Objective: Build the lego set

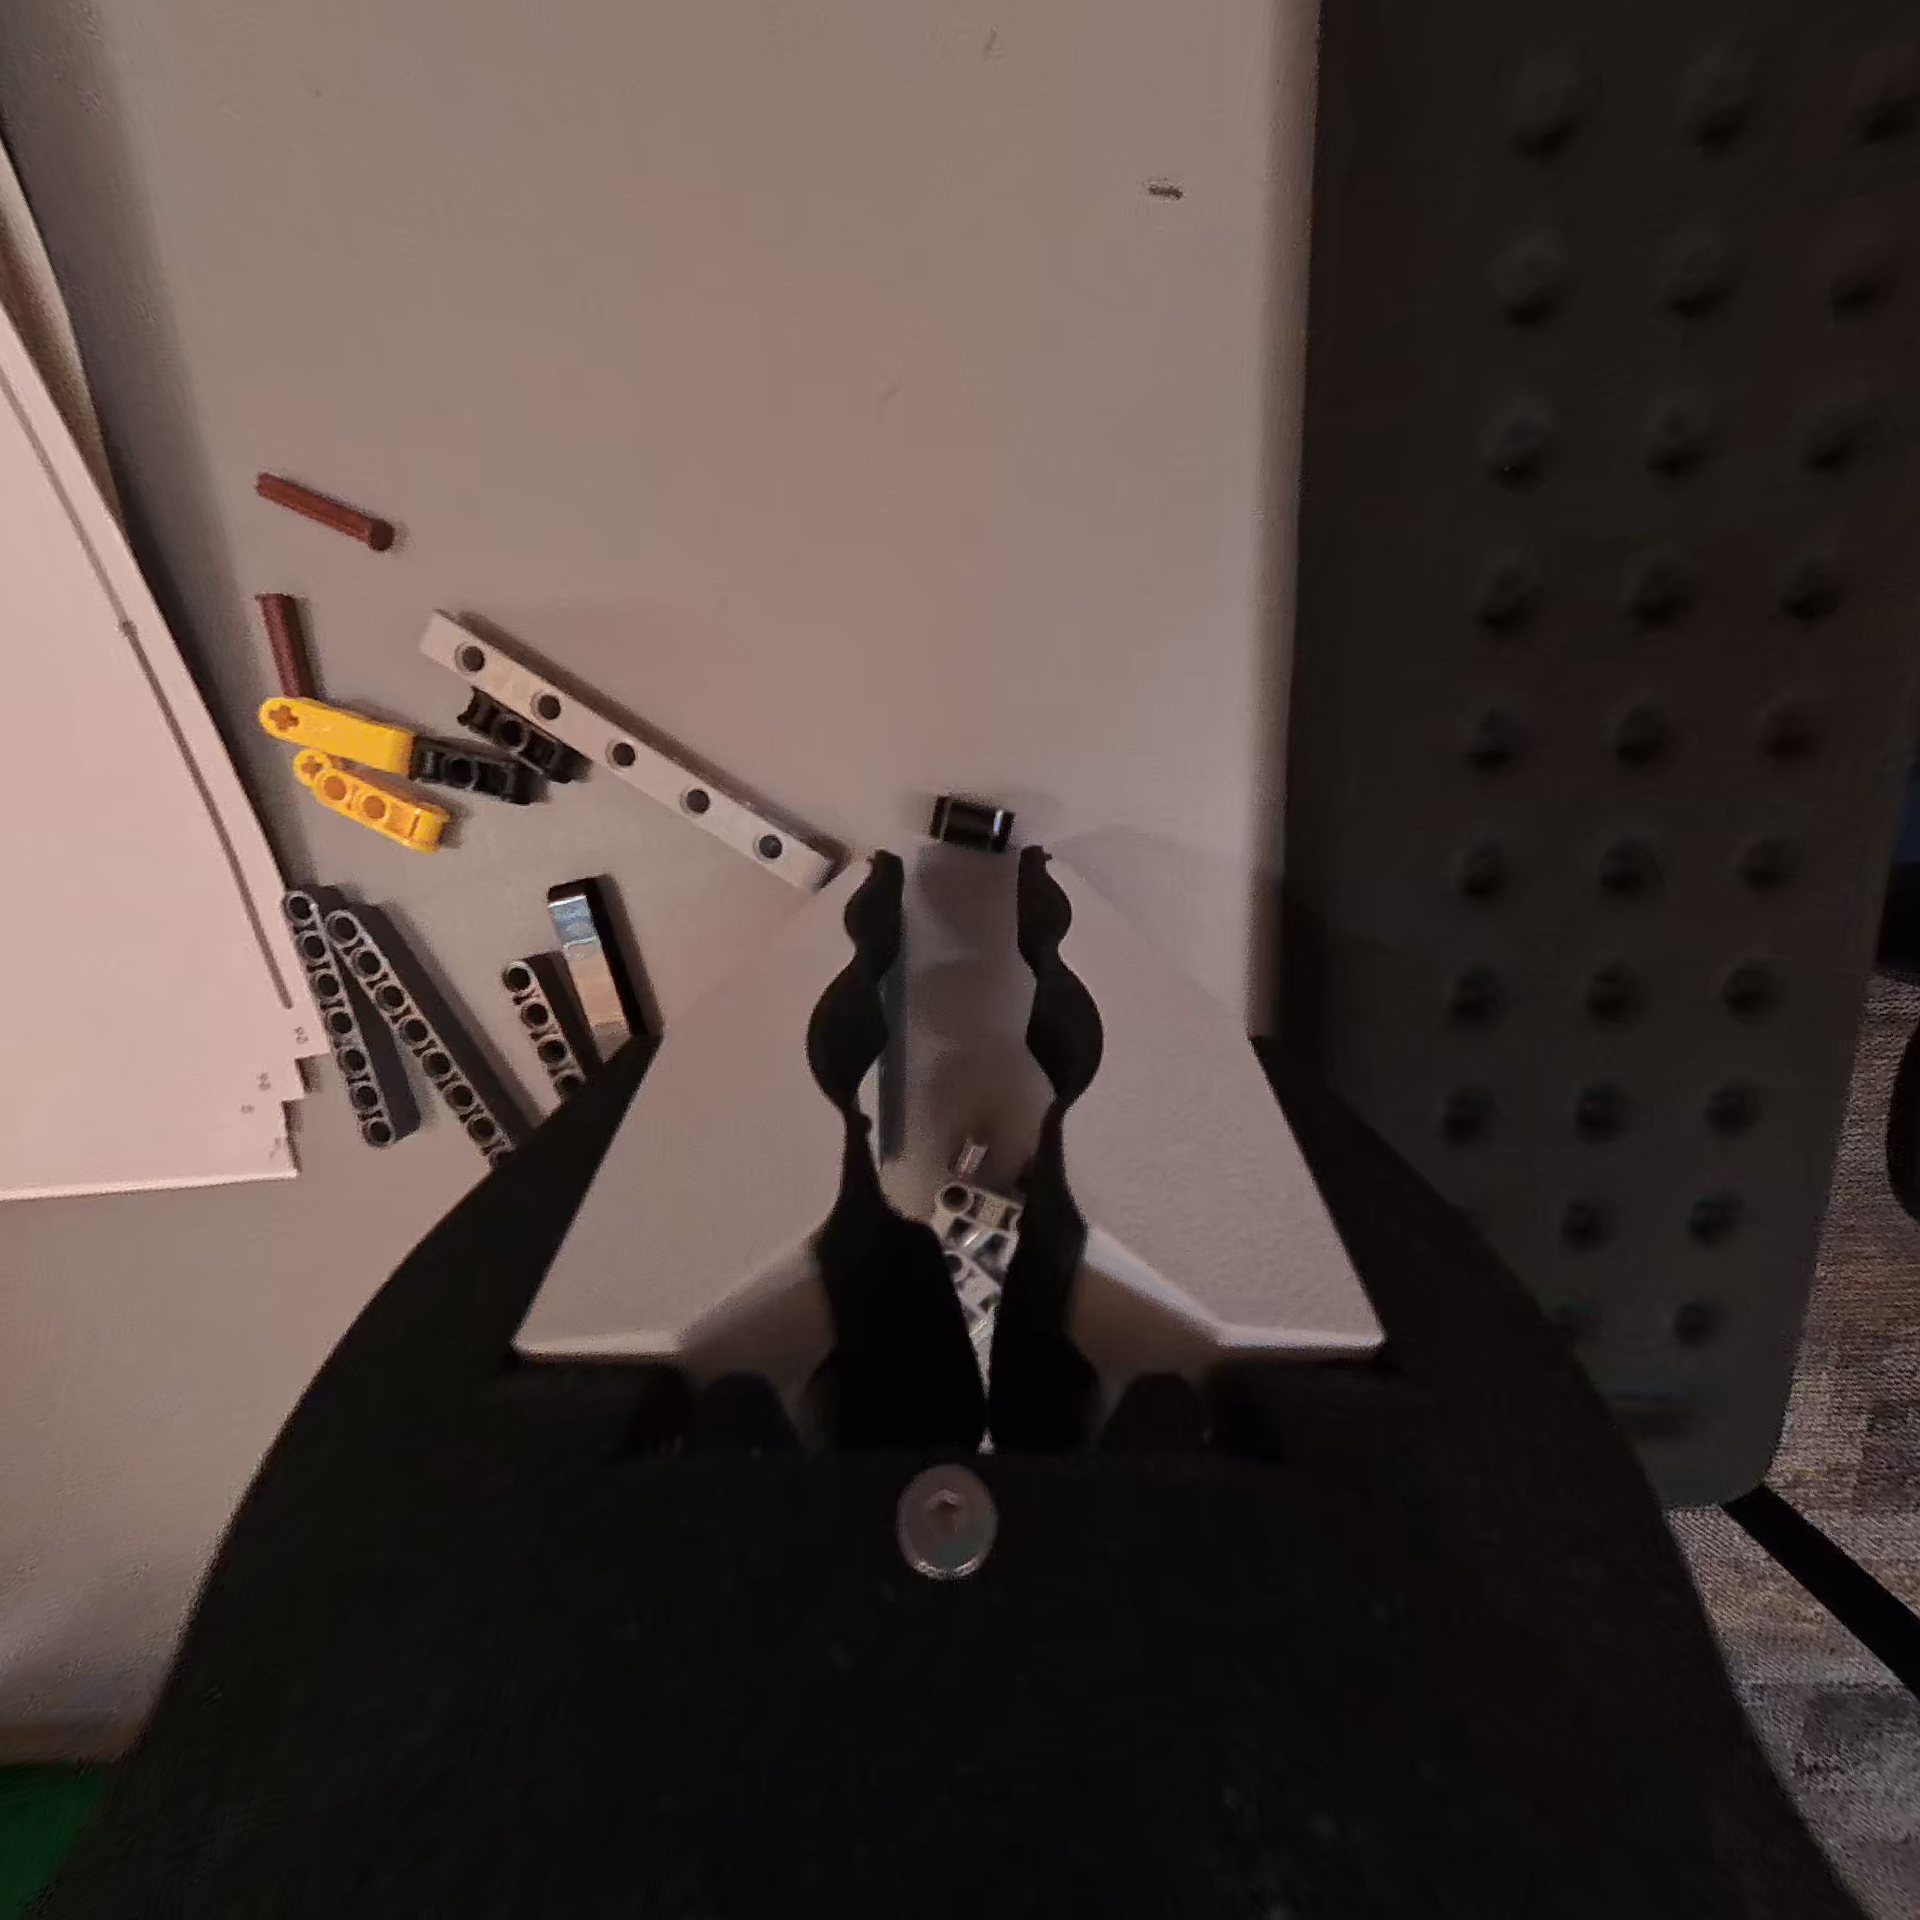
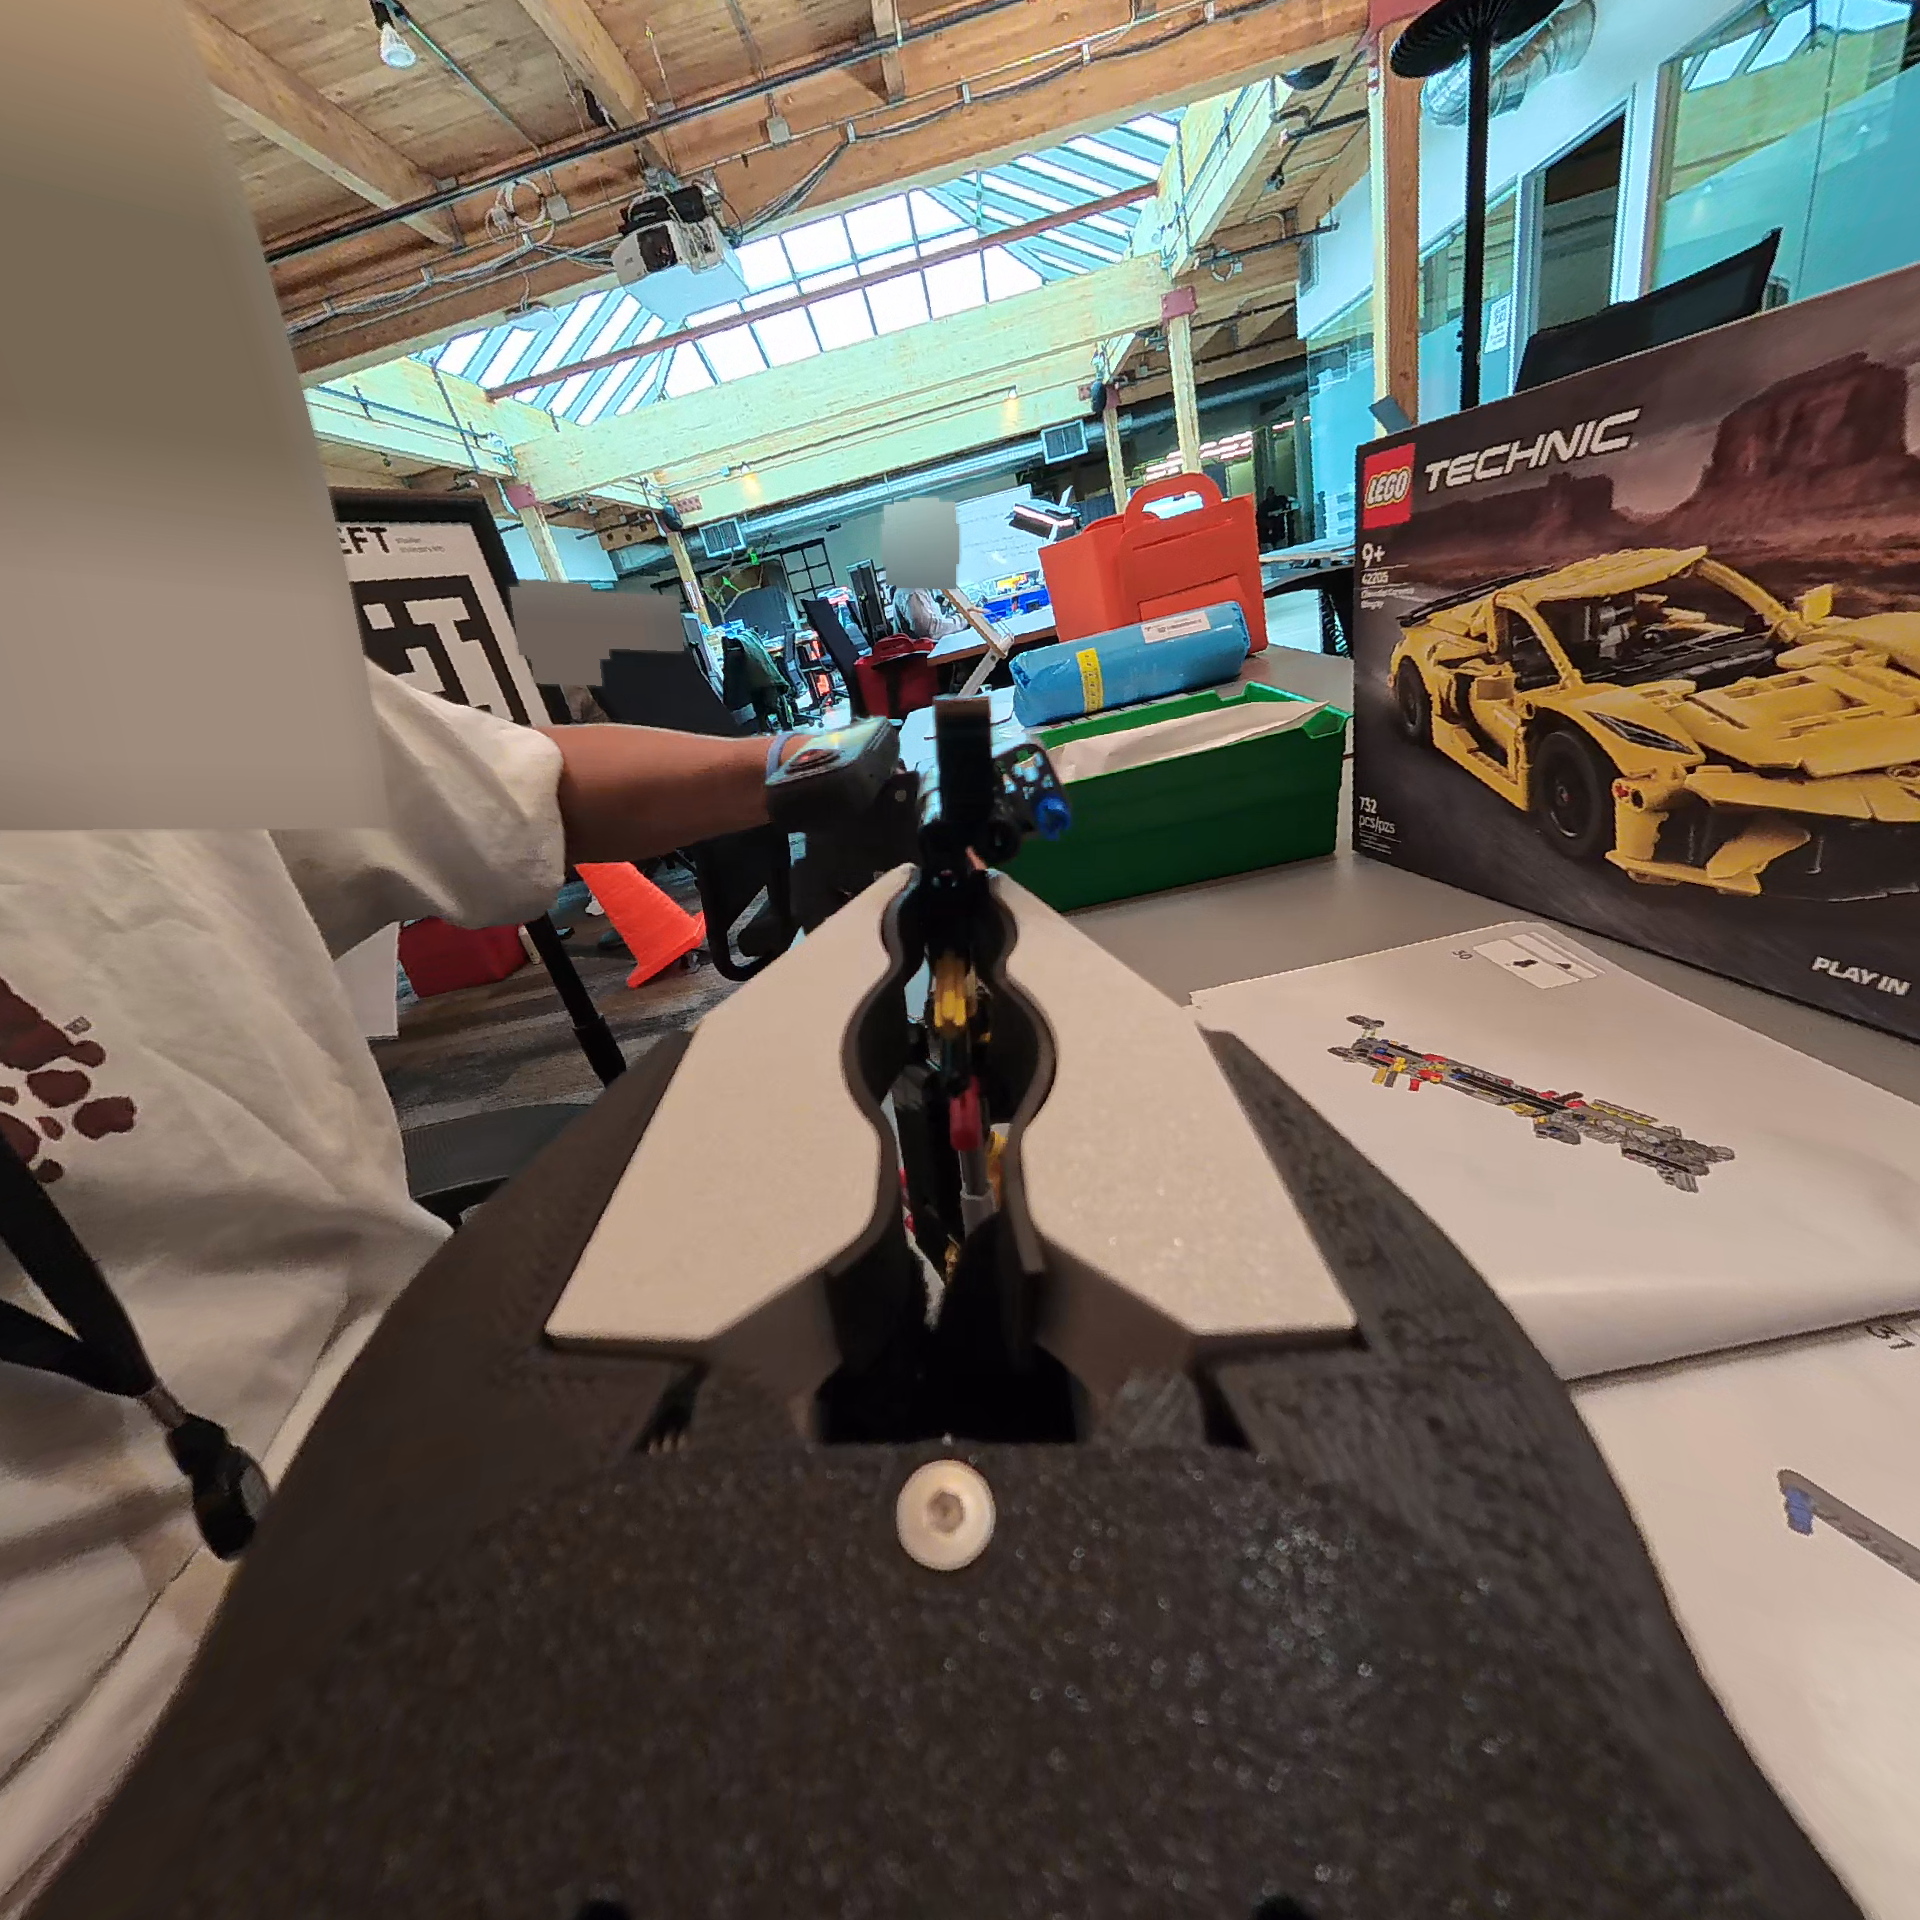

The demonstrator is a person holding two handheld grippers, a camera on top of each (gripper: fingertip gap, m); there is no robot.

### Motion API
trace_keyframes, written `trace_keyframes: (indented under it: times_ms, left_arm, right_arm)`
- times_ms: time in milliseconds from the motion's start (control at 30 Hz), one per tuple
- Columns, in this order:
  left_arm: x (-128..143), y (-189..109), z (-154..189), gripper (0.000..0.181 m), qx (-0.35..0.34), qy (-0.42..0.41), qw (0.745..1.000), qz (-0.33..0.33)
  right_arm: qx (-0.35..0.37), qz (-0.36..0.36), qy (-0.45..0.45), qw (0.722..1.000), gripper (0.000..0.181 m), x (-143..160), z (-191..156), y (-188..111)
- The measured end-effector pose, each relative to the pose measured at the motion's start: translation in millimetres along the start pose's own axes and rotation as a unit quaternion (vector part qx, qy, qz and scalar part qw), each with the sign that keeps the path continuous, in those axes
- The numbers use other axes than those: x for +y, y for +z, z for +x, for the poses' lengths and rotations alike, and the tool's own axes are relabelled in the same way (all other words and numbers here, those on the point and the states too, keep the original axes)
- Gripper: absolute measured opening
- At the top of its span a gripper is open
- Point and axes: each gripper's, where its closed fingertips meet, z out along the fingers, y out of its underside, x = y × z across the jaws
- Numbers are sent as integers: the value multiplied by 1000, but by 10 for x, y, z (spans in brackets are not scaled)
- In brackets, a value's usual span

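Note:
In the left wrist view my left gripper (image 1: 958, 860) points down at the pale table (image 1: 727, 364). Its jaws stand apart, just short of a small black piece (image 1: 971, 821). Small grey pieces (image 1: 971, 1226) show deep in the gap; I cannot tell whether they are held. To the left lie a long light-grey beam (image 1: 623, 750), yellow pieces (image 1: 343, 732), black connectors (image 1: 488, 764), brown axles (image 1: 324, 511) and dark grey beams (image 1: 395, 1018). My right gripper (image 2: 951, 883) is shut on a long black assembly (image 2: 961, 790) with yellow and red parts, held up off the table.
A car set box (image 2: 1642, 675) stands at the right, with an open instruction booklet (image 2: 1558, 1122) in front of it. Behind are a green bin (image 2: 1174, 821), a blue package (image 2: 1132, 660) and an orange bag (image 2: 1153, 561). A person's arm (image 2: 644, 790) reaches across. A dark studded panel (image 1: 1610, 727) stands right of the table. The left gripper's tips are roughly 30 cm from the right gripper's.

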Motion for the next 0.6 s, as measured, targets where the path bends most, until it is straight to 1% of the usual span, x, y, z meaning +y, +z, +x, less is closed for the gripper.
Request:
trace_keyframes:
  times_ms: [67,200,267,367,567,600]
  left_arm:
    - [-32,7,-3,21,7,-6,1000,23]
    - [-90,-8,12,15,24,-15,997,78]
    - [-142,-31,31,13,27,5,993,119]
    - [-220,-124,28,17,11,53,978,200]
    - [-94,-158,102,20,10,42,970,239]
    - [-95,-150,103,24,7,37,969,245]
  right_arm:
    - [-4,0,1,1000,7,2,-13,7]
    - [-10,0,4,1000,7,5,-34,18]
    - [-12,0,5,1000,7,6,-43,18]
    - [-12,2,9,1000,7,4,-34,17]
    - [-12,8,19,1000,7,-3,9,-9]
    - [-12,9,21,1000,7,-4,18,-14]
